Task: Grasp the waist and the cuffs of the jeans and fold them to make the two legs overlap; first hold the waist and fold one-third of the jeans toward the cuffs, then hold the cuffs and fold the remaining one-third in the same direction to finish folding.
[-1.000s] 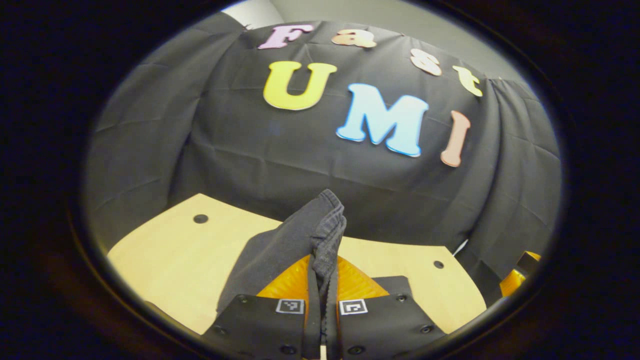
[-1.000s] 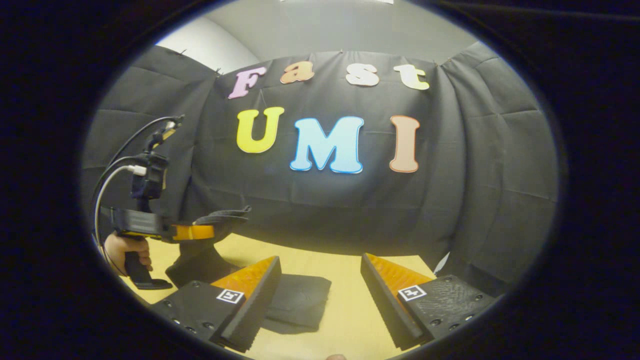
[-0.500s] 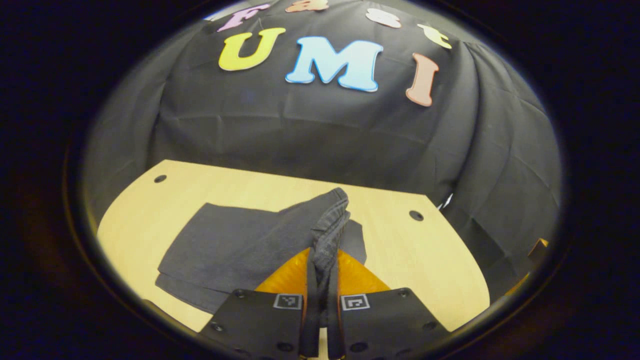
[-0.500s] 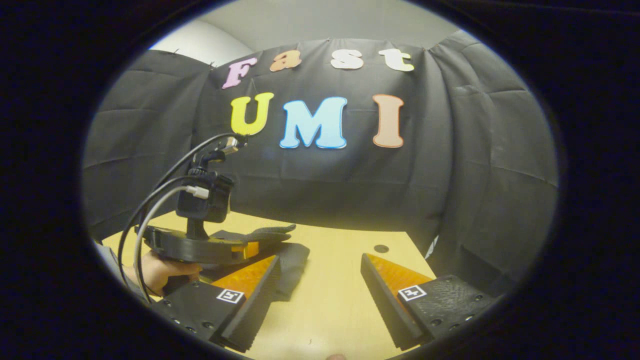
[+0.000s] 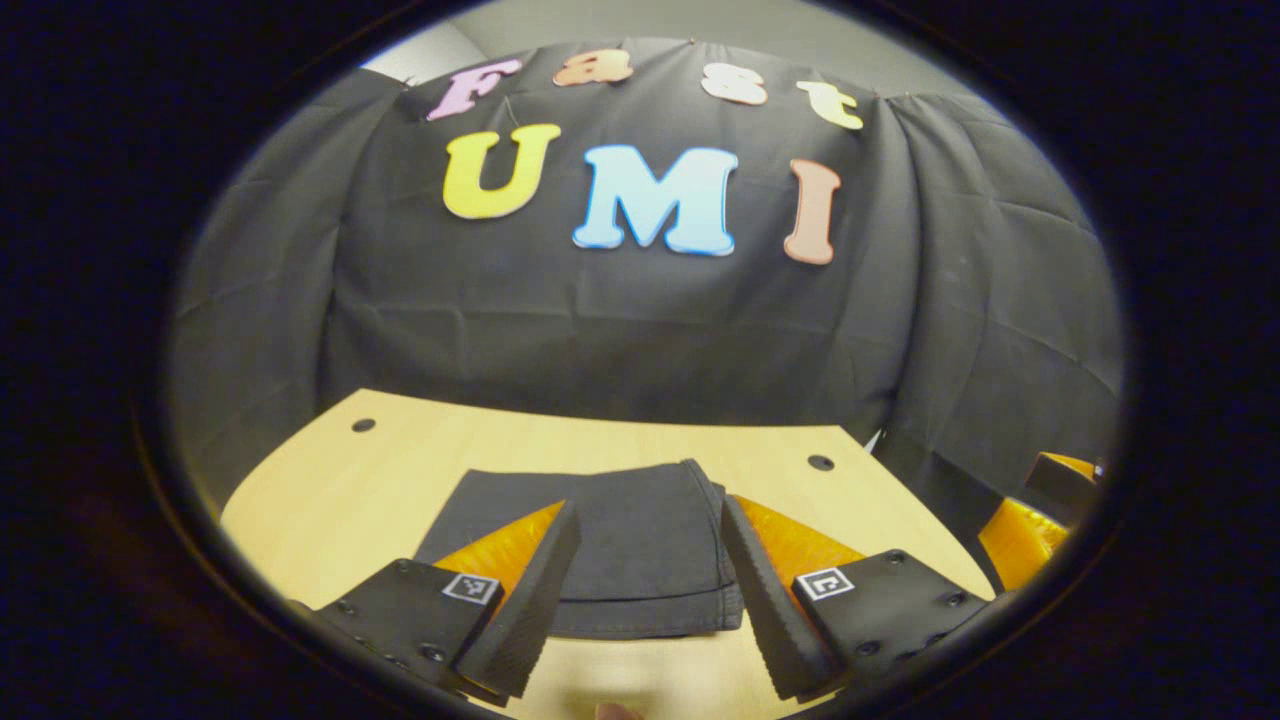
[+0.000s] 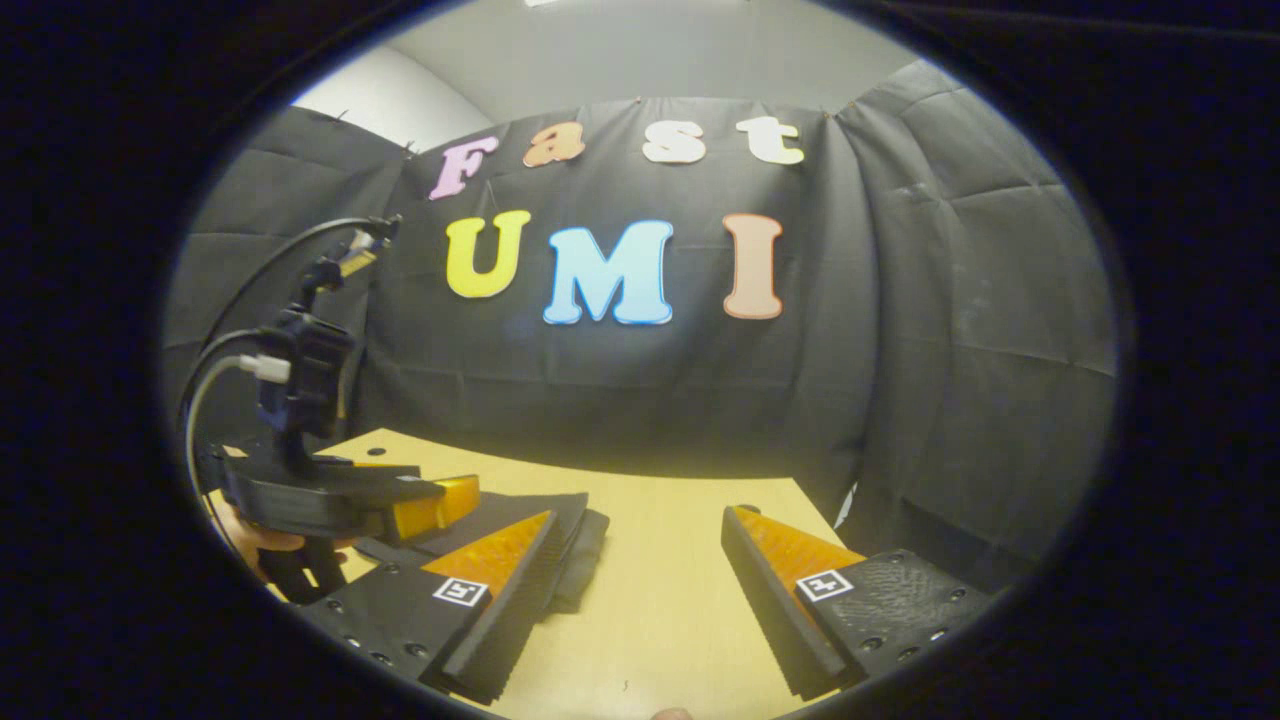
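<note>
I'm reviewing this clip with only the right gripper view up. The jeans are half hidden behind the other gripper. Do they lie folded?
Observer: Yes. In the left gripper view the jeans lie as a flat, rectangular folded stack on the table.
Operator: Is the left one holding them?
Observer: No. The left gripper is open, its fingers spread to either side of the stack with no cloth pinched between them.
Operator: Any loose edges?
Observer: The layers sit slightly offset along the stack's near and right edges, but nothing sticks up.
</note>
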`<action>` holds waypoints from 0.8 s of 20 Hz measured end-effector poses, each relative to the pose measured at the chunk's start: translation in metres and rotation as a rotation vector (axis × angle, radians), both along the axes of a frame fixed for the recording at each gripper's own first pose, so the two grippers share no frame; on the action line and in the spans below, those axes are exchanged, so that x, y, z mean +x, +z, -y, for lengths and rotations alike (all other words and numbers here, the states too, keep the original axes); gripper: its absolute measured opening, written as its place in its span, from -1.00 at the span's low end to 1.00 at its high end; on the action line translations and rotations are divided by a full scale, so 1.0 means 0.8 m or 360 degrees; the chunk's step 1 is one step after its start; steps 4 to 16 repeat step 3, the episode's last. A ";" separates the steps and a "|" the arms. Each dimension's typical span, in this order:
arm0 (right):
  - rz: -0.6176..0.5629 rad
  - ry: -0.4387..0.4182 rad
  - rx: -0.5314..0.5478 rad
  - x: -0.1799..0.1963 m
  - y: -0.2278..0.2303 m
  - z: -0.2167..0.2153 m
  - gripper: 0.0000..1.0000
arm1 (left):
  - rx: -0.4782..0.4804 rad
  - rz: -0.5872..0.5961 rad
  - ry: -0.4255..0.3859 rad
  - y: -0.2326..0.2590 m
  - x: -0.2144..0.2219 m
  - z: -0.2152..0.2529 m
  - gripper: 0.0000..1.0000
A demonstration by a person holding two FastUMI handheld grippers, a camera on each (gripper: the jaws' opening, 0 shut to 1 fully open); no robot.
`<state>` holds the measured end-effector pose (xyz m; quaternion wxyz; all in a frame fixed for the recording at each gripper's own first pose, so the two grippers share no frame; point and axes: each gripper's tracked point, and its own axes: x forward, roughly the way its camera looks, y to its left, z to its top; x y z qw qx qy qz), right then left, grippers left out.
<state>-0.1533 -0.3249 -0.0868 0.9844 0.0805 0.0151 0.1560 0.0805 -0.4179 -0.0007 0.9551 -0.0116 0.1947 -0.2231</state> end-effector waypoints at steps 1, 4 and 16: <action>0.0012 -0.0019 0.0008 -0.007 0.007 -0.001 0.91 | 0.0020 0.0055 0.0025 0.021 -0.007 -0.024 0.84; 0.0055 -0.0028 0.0051 -0.027 0.021 -0.011 0.91 | 0.0055 0.0168 0.0027 0.055 -0.035 -0.063 0.73; 0.0055 -0.0028 0.0051 -0.027 0.021 -0.011 0.91 | 0.0055 0.0168 0.0027 0.055 -0.035 -0.063 0.73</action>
